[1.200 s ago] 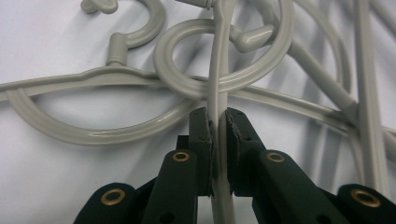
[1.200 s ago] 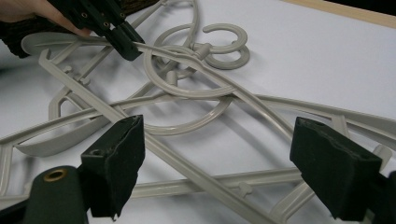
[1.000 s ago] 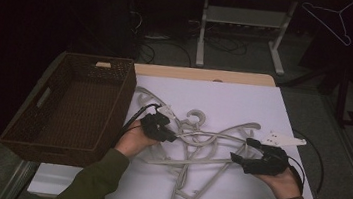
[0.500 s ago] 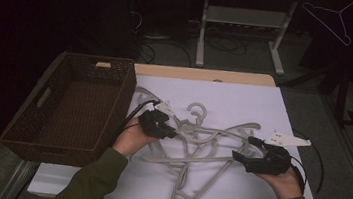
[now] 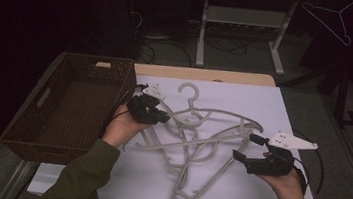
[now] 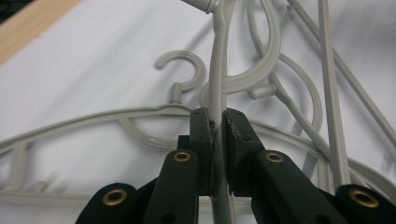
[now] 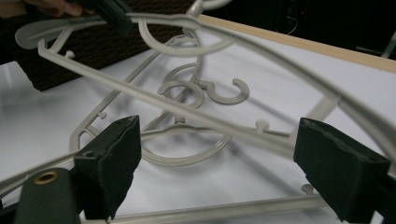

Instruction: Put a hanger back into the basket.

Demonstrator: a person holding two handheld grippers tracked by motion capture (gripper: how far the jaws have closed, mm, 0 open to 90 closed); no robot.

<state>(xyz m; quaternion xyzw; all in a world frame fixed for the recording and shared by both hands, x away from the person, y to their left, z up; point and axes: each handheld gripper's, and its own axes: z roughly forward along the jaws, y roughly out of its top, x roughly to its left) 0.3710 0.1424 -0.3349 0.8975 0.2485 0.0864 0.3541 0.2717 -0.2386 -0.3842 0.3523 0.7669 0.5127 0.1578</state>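
Several grey plastic hangers (image 5: 194,147) lie tangled on a white sheet (image 5: 245,100) at the table's middle. My left gripper (image 5: 155,113) sits at the pile's left side, near the basket. It is shut on one hanger's thin bar (image 6: 217,70), and that hanger (image 5: 223,114) arches up to the right above the others. At the pile's right end my right gripper (image 5: 244,146) is open, its pads (image 7: 116,149) wide apart. A hanger bar (image 7: 187,109) crosses in front of them, untouched. In the right gripper view the left gripper (image 7: 109,11) shows at the top left.
A dark brown wicker basket (image 5: 42,152) stands at the table's left, with nothing in it. A wooden table edge (image 5: 202,75) runs along the back. Beyond it are a metal frame (image 5: 242,31), floor cables and a wire hanger (image 5: 334,19) hanging at the far right.
My left gripper has drawn its hanger a little up and toward the basket, lifting it off the pile. The right gripper has stayed about where it was.
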